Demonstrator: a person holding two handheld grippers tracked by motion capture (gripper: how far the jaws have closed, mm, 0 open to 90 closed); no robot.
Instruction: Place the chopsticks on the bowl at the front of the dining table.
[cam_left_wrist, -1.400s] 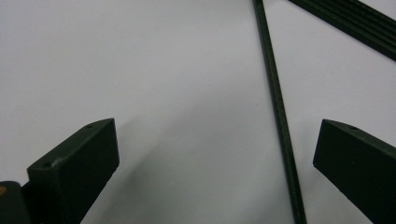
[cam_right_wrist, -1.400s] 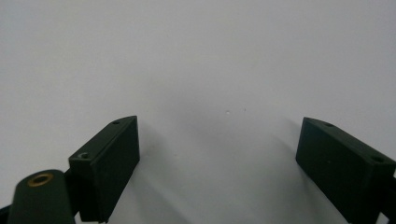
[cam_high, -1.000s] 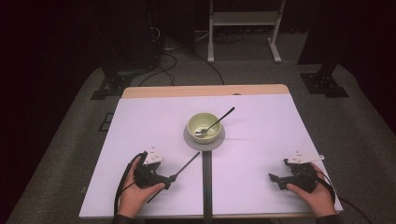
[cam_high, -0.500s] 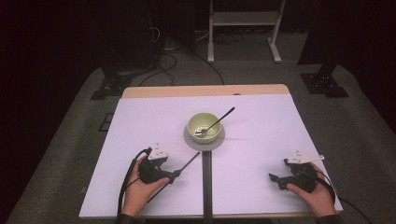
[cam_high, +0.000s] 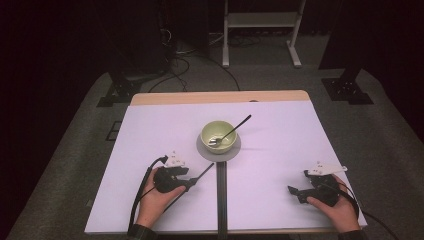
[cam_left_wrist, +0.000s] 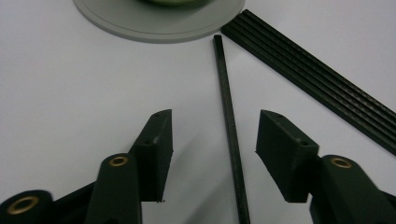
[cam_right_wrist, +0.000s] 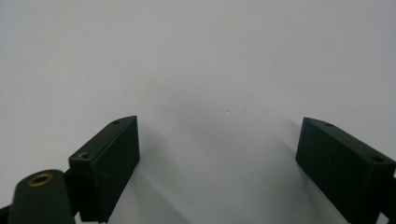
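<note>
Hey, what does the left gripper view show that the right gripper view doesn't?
The left gripper view has a thin black stick lying on the table between its own open jaws, the rim of the grey plate at the top, and a ribbed black strip running diagonally on the right. The right gripper view has bare white table surface ahead of its own jaws, which stand wider apart. Both share the white tabletop and a pair of open black jaws rising from the bottom, gripping nothing.

I found no readable text, label, brand, number or sign anywhere in the views I had; every surface I looked over was plain and unmarked.
</note>
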